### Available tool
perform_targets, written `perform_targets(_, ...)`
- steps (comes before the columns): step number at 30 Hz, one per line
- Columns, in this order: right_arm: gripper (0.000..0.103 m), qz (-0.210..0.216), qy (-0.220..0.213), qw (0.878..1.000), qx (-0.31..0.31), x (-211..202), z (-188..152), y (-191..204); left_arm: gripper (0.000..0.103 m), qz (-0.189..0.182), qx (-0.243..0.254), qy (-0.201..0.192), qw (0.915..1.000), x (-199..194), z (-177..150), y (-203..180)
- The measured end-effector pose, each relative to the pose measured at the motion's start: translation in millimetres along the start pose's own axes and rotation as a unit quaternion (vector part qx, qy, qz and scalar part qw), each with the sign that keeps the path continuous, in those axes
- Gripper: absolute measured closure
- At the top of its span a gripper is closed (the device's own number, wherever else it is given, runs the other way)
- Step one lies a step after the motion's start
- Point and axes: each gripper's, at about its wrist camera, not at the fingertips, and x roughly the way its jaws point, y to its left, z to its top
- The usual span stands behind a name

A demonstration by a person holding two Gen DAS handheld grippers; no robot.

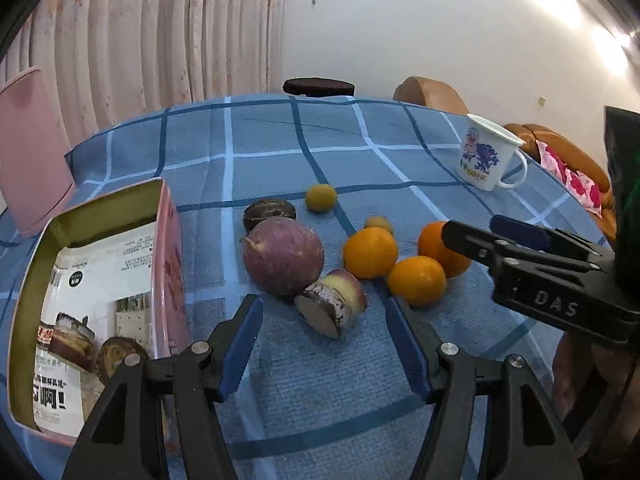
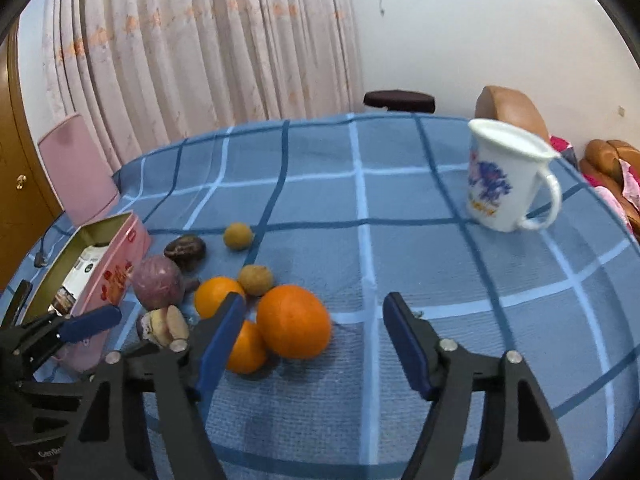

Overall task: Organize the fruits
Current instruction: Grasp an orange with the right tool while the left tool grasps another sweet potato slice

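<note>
Your left gripper (image 1: 324, 344) hangs with its blue pads apart and nothing between them, aimed down at the checked tablecloth (image 1: 280, 152) just short of the fruit. Working from your left: the open pink tin (image 1: 168, 248) sits at the table's edge with printed packets and something dark inside; you would judge it the likely home for the fruit. Just beside it lies a big round purple fruit (image 1: 282, 260), probably the heaviest piece and smooth-skinned, so take it across its widest part with the jaws well spread. Touching its near side is a cut chunk (image 1: 332, 304) with a pale flat face, likely stiff; grip it on the two flat faces. Behind sit a dark wrinkled fruit (image 1: 269, 212) and a small yellow-green one (image 1: 320, 197), both light and prone to roll. Then come three oranges (image 1: 370, 252) in a cluster, with a small tan fruit (image 1: 378, 224) behind; they look firm and a little slippery, so close on the middle, not the crown. Your right gripper (image 2: 312, 340) is also apart and empty, its left finger over the nearest oranges in its own view. Well apart at far right stands a white printed mug (image 1: 486, 156).
</note>
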Motion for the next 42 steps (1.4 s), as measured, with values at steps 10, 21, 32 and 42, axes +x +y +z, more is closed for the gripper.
perform_targets(10,0.044,0.033,0.033,0.999,0.012,16.9,-2.6,-3.1,0.037,0.043,0.012,0.011,0.9989,14.4,2.9,-2.2)
perform_targets(21,0.057,0.053,0.011,0.998,0.015,8.6,-3.0,0.7,0.074,0.015,0.025,0.005,0.9996,6.9,0.2,-1.9)
perform_targets(32,0.057,0.047,-0.015,0.999,0.007,-2.9,-3.5,2.3,0.092,-0.011,-0.007,-0.02,0.9997,-12.5,2.9,24.9)
perform_targets(42,0.057,0.046,-0.03,0.998,0.011,-13.7,-8.9,-0.9,0.082,-0.012,0.014,-0.001,0.9998,-8.2,-0.9,-3.6)
